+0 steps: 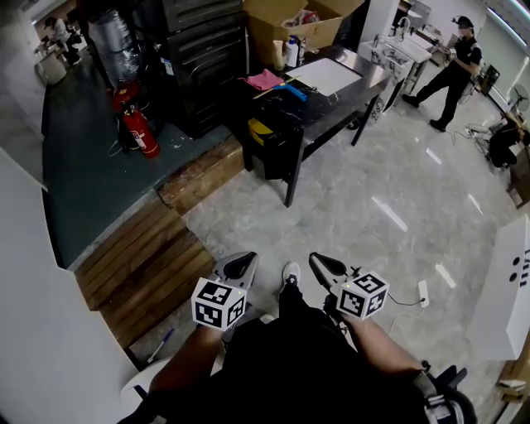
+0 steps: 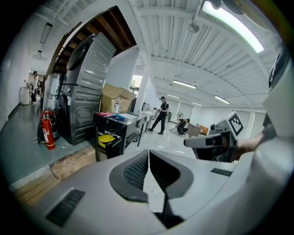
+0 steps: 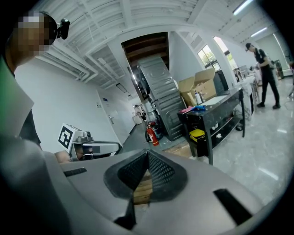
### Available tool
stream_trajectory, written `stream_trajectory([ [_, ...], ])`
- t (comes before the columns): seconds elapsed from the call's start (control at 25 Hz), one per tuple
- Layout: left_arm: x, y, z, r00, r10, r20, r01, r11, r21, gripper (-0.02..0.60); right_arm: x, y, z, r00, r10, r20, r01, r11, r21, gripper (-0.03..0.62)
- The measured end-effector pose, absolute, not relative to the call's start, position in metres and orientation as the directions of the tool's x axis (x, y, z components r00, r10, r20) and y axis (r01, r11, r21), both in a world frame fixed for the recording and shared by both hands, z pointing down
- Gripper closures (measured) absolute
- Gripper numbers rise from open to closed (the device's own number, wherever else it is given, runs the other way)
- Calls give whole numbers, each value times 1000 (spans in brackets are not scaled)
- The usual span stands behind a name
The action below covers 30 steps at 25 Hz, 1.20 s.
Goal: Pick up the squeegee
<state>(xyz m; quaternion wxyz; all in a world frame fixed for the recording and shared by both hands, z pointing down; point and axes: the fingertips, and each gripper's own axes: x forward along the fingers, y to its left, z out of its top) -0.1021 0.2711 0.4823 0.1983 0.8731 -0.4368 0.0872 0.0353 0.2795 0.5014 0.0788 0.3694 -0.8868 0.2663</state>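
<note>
We stand on a pale stone floor (image 1: 389, 199), well short of the black table (image 1: 352, 79), with a gripper in each hand, both held low in front of us. Our left gripper (image 1: 241, 266) has its jaws brought together at the tips with nothing between them. The left gripper view shows only floor past the closed pads. Our right gripper (image 1: 325, 265) is the same, its jaws pressed tip to tip and empty. Wooden steps (image 1: 149, 265) are visible beyond them in the right gripper view. A white shoe (image 1: 291, 272) shows between the two grippers. As far as we can make out, the squeegee (image 1: 291, 90) is the blue-handled tool lying on the near end of the table top. It is just beside a pink cloth (image 1: 263, 79) and next to a white sheet (image 1: 325, 75), and it is too small here for us to be sure of its shape. It lies well apart from both grippers, untouched. Behind it on the table stand a few bottles (image 1: 291, 51), and behind them an open cardboard box (image 1: 281, 21). A yellow object (image 1: 260, 130) sits on the shelf under the table. To the left, a red fire extinguisher (image 1: 141, 132) stands on the dark floor by a grey metal cabinet (image 1: 203, 58). A person in dark clothes (image 1: 454, 70) stands at the far right.
</note>
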Motion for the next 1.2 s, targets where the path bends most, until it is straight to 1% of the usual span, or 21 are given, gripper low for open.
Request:
stream_trajectory([
  [0.16, -97, 254, 480, 602, -730, 323, -798, -541, 265, 561, 42, 259, 506, -714, -614, 335, -692, 551, -466, 585],
  [0.48, -94, 223, 490, 599, -711, 369, -801, -532, 274, 561, 42, 216, 508, -723, -603, 337, -683, 553, -476, 586],
  [0.88, -85, 160, 490, 588, -707, 392, -809, -511, 292, 561, 53, 152, 514, -727, -601, 331, -676, 541, -501, 586],
  [1.0, -78, 142, 492, 596, -694, 404, -803, -506, 316, 561, 58, 133, 513, -726, -608, 323, -676, 540, -501, 585],
  [1.2, -63, 105, 485, 600, -693, 400, -800, -516, 307, 561, 70, 95, 511, -727, -614, 308, -670, 535, -515, 585],
])
